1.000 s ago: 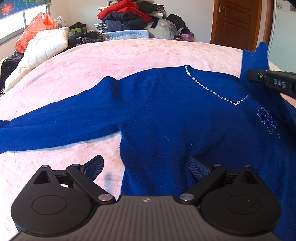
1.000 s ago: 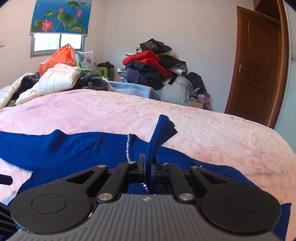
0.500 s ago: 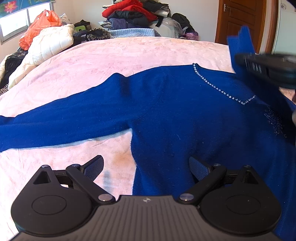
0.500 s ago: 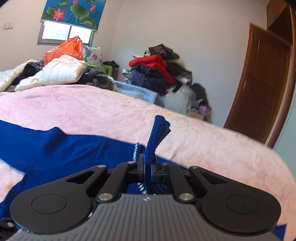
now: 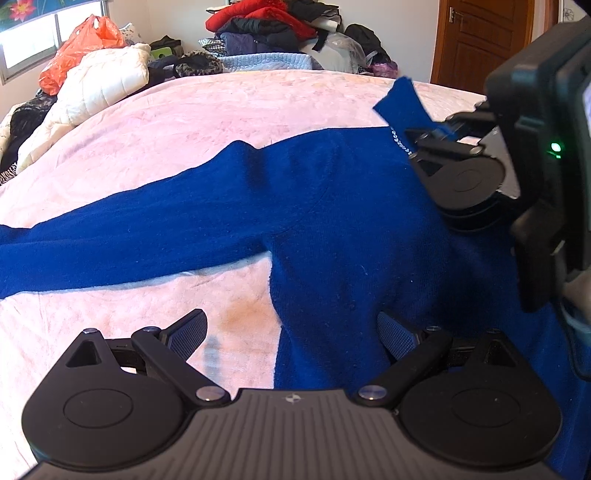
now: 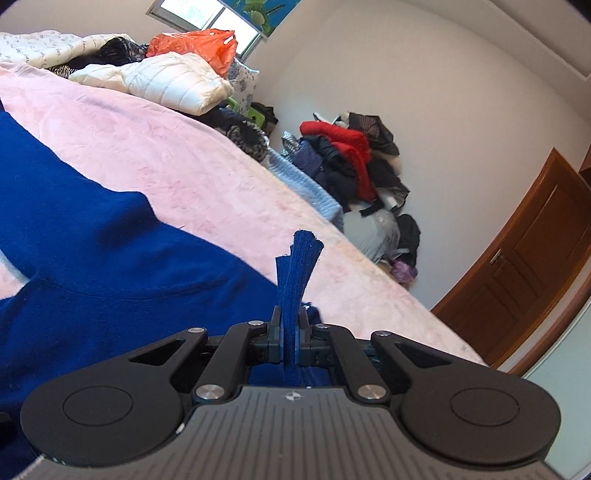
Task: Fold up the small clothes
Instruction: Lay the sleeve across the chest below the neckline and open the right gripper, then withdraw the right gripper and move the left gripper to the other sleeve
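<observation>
A royal-blue sweater (image 5: pixel 332 221) lies spread on the pink bedspread (image 5: pixel 229 110), one long sleeve (image 5: pixel 110 243) stretched out to the left. My left gripper (image 5: pixel 291 334) hovers open over the sweater's lower body edge, with cloth below its jaws but not pinched. My right gripper (image 6: pixel 290 332) is shut on the cuff of the other sleeve (image 6: pixel 297 273), which sticks up between its pads. In the left wrist view the right gripper (image 5: pixel 430 134) hangs above the sweater's neckline at the right, rolled to one side, the sleeve cuff (image 5: pixel 400 105) rising from it.
Beyond the bed's far edge lie a white quilted jacket (image 5: pixel 99 85), an orange plastic bag (image 5: pixel 81 44) and a heap of red and dark clothes (image 5: pixel 280 26). A brown wooden door (image 6: pixel 524 280) stands at the right. A window sits at the upper left.
My right gripper has carried the sleeve cuff leftward over the sweater's chest and rolled to one side, now covering the rhinestone neckline. The left gripper has stayed in place, open.
</observation>
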